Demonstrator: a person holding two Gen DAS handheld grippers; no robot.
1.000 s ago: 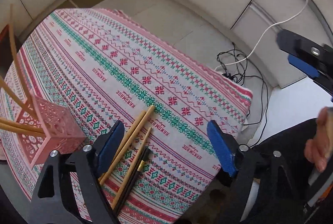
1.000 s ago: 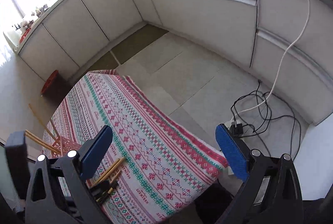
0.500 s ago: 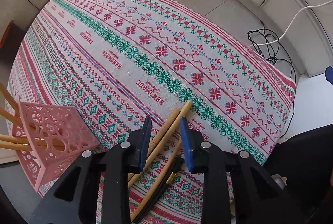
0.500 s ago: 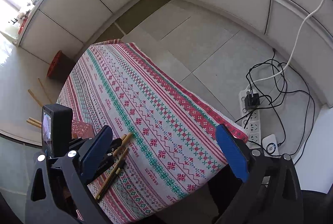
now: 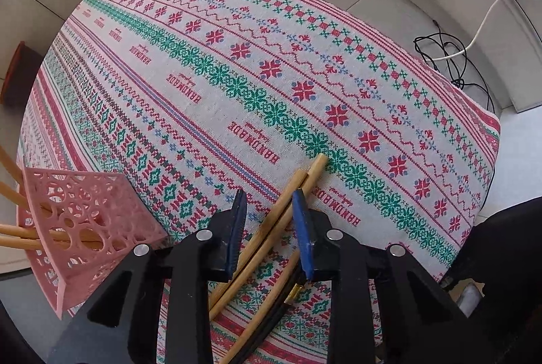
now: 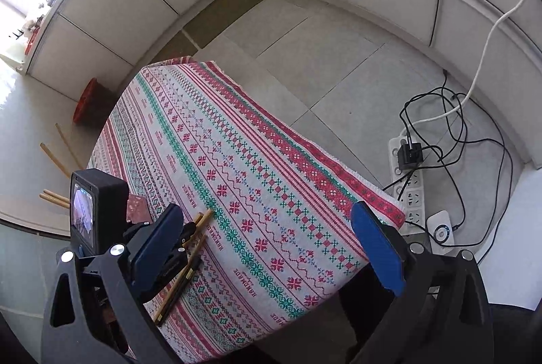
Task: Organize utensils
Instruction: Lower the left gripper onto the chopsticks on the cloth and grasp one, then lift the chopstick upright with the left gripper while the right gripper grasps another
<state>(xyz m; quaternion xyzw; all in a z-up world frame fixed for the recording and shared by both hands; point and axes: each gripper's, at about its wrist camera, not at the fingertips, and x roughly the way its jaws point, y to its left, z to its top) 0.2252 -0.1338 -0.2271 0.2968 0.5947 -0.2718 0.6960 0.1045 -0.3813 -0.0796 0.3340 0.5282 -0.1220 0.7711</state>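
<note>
Two bamboo chopsticks [image 5: 305, 177] lie side by side on the patterned tablecloth [image 5: 271, 76]. My left gripper [image 5: 269, 194] points straight down over them, jaws narrowed, the pair between its blue pads. The right pad touches the pair and a gap shows at the left pad. Another bamboo chopstick [image 5: 271, 293] and a black one with a gold band [image 5: 294, 291] lie just nearer. A pink perforated holder [image 5: 84, 221] with several chopsticks stands at the left. My right gripper [image 6: 267, 211] hovers wide open and empty above the table, and its view shows the chopsticks [image 6: 203, 218].
The table's right edge drops to a tiled floor with a power strip [image 6: 406, 167] and tangled cables. A red stool [image 6: 89, 103] stands beyond the far left corner. White cabinets line the walls.
My left gripper came down onto the chopstick pair and its jaws narrowed from wide apart to close around it. The right gripper dipped a little toward the table.
</note>
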